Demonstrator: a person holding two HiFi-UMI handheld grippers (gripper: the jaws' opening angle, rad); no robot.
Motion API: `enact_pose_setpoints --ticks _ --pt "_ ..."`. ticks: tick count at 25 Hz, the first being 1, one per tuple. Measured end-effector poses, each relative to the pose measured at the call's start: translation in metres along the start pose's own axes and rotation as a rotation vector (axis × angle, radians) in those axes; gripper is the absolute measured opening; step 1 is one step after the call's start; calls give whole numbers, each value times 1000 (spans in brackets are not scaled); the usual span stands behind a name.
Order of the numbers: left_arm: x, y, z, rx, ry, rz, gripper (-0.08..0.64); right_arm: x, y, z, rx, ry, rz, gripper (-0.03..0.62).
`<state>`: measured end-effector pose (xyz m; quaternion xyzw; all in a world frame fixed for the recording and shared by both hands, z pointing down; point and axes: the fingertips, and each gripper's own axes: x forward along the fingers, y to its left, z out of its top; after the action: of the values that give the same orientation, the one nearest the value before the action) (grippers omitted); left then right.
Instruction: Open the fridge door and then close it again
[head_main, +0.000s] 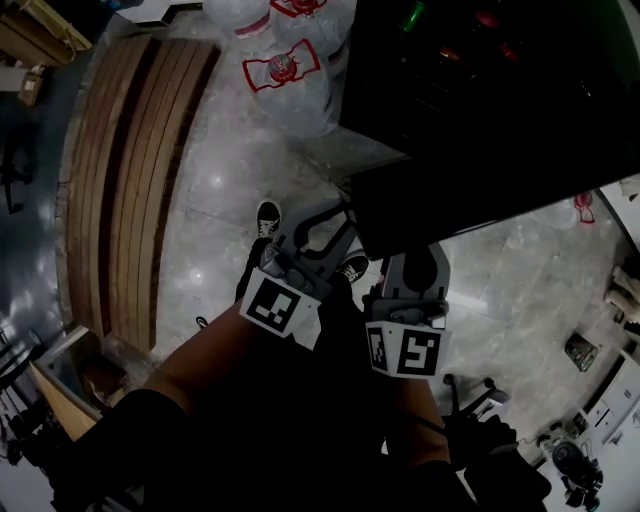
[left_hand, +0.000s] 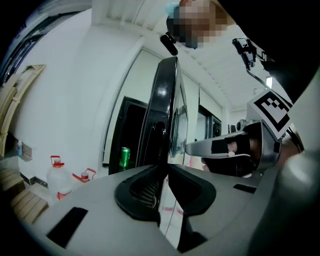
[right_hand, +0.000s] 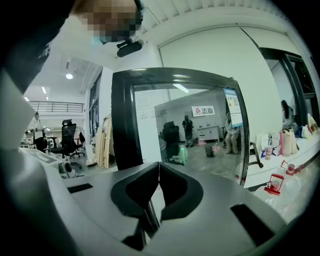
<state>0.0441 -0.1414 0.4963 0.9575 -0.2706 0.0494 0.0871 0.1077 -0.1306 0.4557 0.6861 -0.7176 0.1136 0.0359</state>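
The left gripper (left_hand: 164, 172) is reaching to the free edge of the fridge door (left_hand: 167, 100), which is standing open with a green can (left_hand: 125, 156) showing in the cabinet behind it. Its fingers are sitting close together with that edge between them, and they appear to be pressing on it. The hold is looking shallow, taken only at the tips. The likeliest failure is therefore the edge sliding out while the door is being swung, leaving it short of its seal. A hard shove could also be slamming the glass panel and jolting the can inside. Further right, the right gripper (right_hand: 159, 170) is hanging with its fingers together on nothing. It is risking a knock against the pane if it is pushed forward carelessly.

The door is running upright through the gap of the left fingers, edge-on to them. Its broad glass face is filling the space ahead of the right fingers, near them but, as far as I can tell, not touching.
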Motion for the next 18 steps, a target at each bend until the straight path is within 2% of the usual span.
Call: enact_pose_setpoints --ticks 3,6,10,18 --pt "-4 -12 -2 23 10 11 66 -9 3 1 -3 -4 31 15" --pt "-7 -16 -1 -21 -12 40 67 -13 7 3 -9 -11 62 15" --pt "-10 -18 0 -31 -25 70 67 -18 10 7 -19 -16 97 15" --pt "-8 -7 3 -5 -39 98 72 -14 12 7 -17 -7 115 15"
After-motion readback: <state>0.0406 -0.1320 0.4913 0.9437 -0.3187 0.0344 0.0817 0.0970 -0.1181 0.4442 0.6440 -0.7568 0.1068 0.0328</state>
